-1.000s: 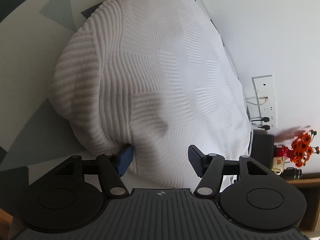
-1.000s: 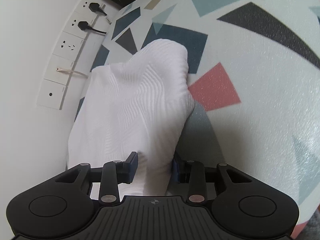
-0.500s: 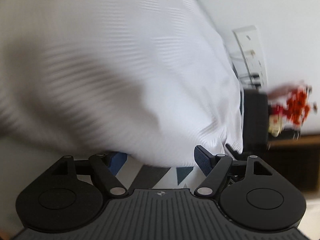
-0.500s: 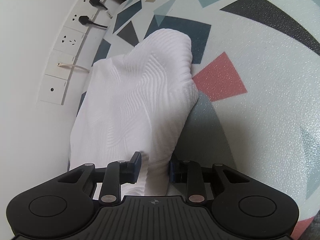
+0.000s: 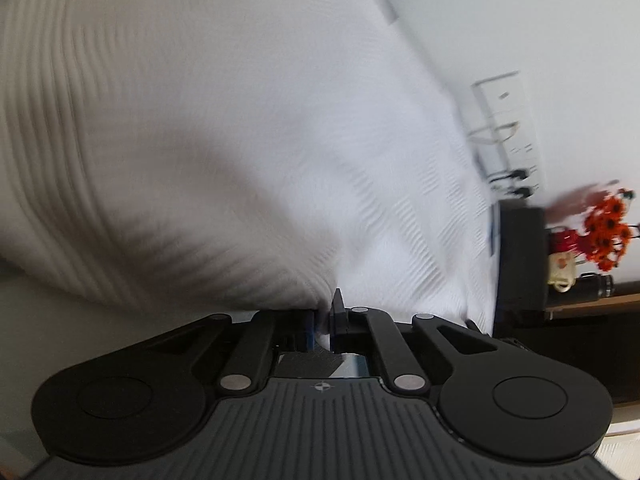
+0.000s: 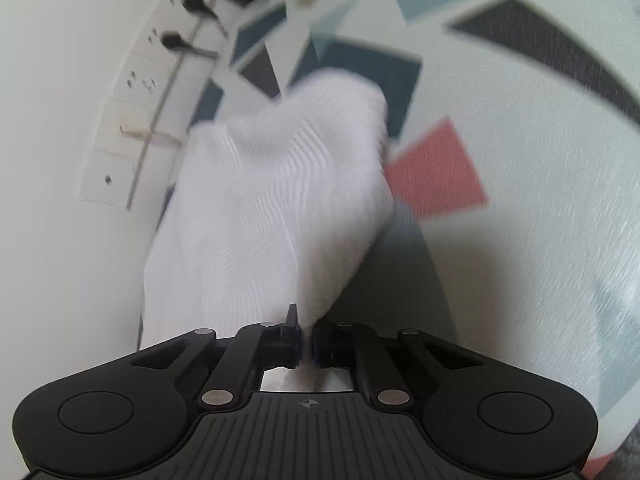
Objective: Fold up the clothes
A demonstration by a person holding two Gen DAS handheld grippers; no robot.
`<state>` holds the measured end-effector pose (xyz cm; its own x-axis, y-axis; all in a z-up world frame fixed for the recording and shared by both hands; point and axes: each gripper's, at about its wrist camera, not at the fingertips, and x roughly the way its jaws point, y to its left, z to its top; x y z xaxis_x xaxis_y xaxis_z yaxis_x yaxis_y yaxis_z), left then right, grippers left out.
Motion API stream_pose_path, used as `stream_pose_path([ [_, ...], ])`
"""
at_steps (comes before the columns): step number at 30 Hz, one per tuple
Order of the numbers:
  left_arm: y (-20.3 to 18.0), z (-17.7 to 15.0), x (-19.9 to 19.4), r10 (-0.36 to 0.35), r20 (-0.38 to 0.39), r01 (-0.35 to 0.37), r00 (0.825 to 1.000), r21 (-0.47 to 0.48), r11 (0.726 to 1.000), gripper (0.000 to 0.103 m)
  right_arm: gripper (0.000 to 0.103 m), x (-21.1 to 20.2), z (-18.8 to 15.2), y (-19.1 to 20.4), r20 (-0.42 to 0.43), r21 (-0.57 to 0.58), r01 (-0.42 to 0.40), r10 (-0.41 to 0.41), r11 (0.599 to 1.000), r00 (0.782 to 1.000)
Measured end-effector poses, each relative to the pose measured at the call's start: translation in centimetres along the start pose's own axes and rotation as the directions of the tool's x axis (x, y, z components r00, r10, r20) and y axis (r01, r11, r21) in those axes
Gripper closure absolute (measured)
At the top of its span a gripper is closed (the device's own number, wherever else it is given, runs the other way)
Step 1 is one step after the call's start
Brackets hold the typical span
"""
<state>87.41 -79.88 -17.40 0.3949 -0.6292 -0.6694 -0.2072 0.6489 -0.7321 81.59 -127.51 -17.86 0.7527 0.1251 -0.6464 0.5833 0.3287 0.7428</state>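
While the left gripper point(image 5: 325, 318) has its fingers point(image 5: 339, 312) pressed nearly together, a thin edge of the white textured garment point(image 5: 224, 128) is pinched between them at the hem. In the left wrist view the cloth rises from that pinch and fills most of the frame, bulging up and to the left, with its ribbed weave blurred. To the right of the cloth stands a pale wall carrying a white socket panel point(image 5: 506, 132) with dark plugs in it. Below that panel is a black box-like object point(image 5: 520, 256), and further right a bunch of orange flowers point(image 5: 608, 234) sits on a wooden shelf point(image 5: 592, 306) beside a small pale cup; finer detail is too blurred to tell.

From the right wrist view, the same socket panel point(image 6: 136, 104) shows at the left on the wall, with two black plugs and a cord. Just beside it the garment point(image 6: 280, 200) lies bunched on the worktop point(image 6: 540, 160), which has a pale cover printed with teal, dark grey and red shapes. The right gripper point(image 6: 306, 338) pinches a narrow fold of the garment, its fingers point(image 6: 291, 324) closed on the cloth. A shadow falls on the worktop just right of the cloth.
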Motion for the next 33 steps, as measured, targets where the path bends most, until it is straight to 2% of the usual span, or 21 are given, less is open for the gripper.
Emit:
stream_pose_path([
  [1, -0.2, 0.1, -0.8, -0.014, 0.026, 0.014, 1.0, 0.018, 1.0, 0.097, 0.099, -0.6, 0.3, 0.4, 0.037, -0.008, -0.017, 0.017, 1.0, 0.999],
  [3, 0.3, 0.3, -1.7, -0.039, 0.023, 0.039, 0.999, -0.011, 0.999, 0.097, 0.099, -1.0, 0.8, 0.9, 0.067, -0.046, -0.027, 0.03, 0.999, 0.997],
  [5, 1.6, 0.1, -1.3, -0.032, -0.031, 0.031, 0.999, -0.052, 0.998, 0.096, 0.099, -0.5, 1.0, 0.6, 0.054, -0.059, 0.002, 0.001, 0.998, 0.999],
  [7, 3.0, -0.4, -0.6, 0.011, -0.094, -0.02, 0.995, -0.097, 0.995, 0.094, 0.098, -0.3, 1.4, 0.0, 0.05, -0.044, 0.02, -0.017, 0.999, 0.999],
  [8, 3.9, -0.5, -0.8, 0.023, -0.114, -0.037, 0.993, -0.125, 0.992, 0.085, 0.097, -0.3, 1.6, -0.2, 0.053, -0.034, 0.022, -0.021, 0.999, 0.998],
  [9, 4.5, -0.7, -1.3, 0.013, -0.109, -0.029, 0.994, -0.142, 0.989, 0.075, 0.09, -0.3, 1.8, -0.5, 0.055, -0.024, 0.025, -0.024, 0.999, 0.998],
  [10, 5.1, -0.9, -1.9, 0.003, -0.102, -0.019, 0.995, -0.159, 0.987, 0.071, 0.086, -0.3, 2.1, -0.8, 0.058, -0.014, 0.028, -0.027, 1.0, 0.998],
  [11, 5.4, -1.0, -2.8, 0.008, -0.08, -0.021, 0.997, -0.161, 0.987, 0.06, 0.076, -0.4, 2.3, -1.1, 0.061, -0.004, 0.031, -0.031, 1.0, 0.998],
  [12, 5.7, -1.1, -3.7, 0.014, -0.057, -0.023, 0.998, -0.161, 0.987, 0.05, 0.071, -0.4, 2.6, -1.3, 0.063, 0.006, 0.034, -0.034, 0.999, 0.997],
  [14, 6.4, -1.4, -5.7, 0.042, 0.015, -0.039, 0.999, -0.171, 0.985, 0.039, 0.071, -0.4, 3.1, -1.9, 0.068, 0.027, 0.039, -0.041, 0.999, 0.997],
  [15, 7.0, -1.6, -6.7, 0.054, 0.06, -0.042, 0.997, -0.186, 0.982, 0.038, 0.071, -0.4, 3.3, -2.2, 0.071, 0.037, 0.042, -0.045, 0.998, 0.997],
  [18, 9.6, -2.2, -9.4, 0.059, 0.228, 0.014, 0.972, -0.306, 0.952, 0.038, 0.071, 0.2, 3.8, -2.8, 0.083, 0.09, 0.032, -0.04, 0.995, 0.996],
  [19, 10.3, -2.2, -9.8, 0.069, 0.258, 0.024, 0.964, -0.34, 0.94, 0.038, 0.071, 0.3, 3.9, -3.0, 0.095, 0.122, 0.019, -0.031, 0.992, 0.995],
  [23, 11.6, -2.0, -10.0, 0.085, 0.327, 0.05, 0.941, -0.383, 0.923, 0.038, 0.069, 0.8, 3.6, -3.1, 0.144, 0.241, 0.003, -0.039, 0.971, 0.989],
  [26, 11.6, -1.9, -10.0, 0.092, 0.358, 0.06, 0.929, -0.391, 0.918, 0.038, 0.068, 0.5, 3.4, -2.2, 0.19, 0.215, 0.055, -0.097, 0.975, 0.977],
  [28, 11.8, -2.0, -10.2, 0.093, 0.39, 0.075, 0.916, -0.396, 0.915, 0.043, 0.068, 0.6, 3.4, -1.9, 0.202, 0.194, 0.06, -0.099, 0.979, 0.974],
  [29, 11.6, -2.0, -9.9, 0.097, 0.403, 0.07, 0.91, -0.38, 0.922, 0.074, 0.068, 0.8, 3.5, -1.9, 0.197, 0.189, 0.056, -0.094, 0.98, 0.976],
  [30, 11.3, -2.0, -9.7, 0.101, 0.416, 0.063, 0.904, -0.363, 0.93, 0.088, 0.072, 1.1, 3.6, -2.0, 0.183, 0.19, 0.055, -0.091, 0.98, 0.979],
  [32, 11.3, -1.7, -10.4, 0.11, 0.417, 0.035, 0.902, -0.324, 0.945, 0.091, 0.09, 1.4, 3.8, -2.0, 0.171, 0.176, 0.059, -0.09, 0.983, 0.981],
  [33, 10.9, -1.8, -11.0, 0.114, 0.424, 0.02, 0.898, -0.298, 0.954, 0.092, 0.092, 1.2, 3.9, -1.8, 0.177, 0.162, 0.061, -0.09, 0.985, 0.98],
])
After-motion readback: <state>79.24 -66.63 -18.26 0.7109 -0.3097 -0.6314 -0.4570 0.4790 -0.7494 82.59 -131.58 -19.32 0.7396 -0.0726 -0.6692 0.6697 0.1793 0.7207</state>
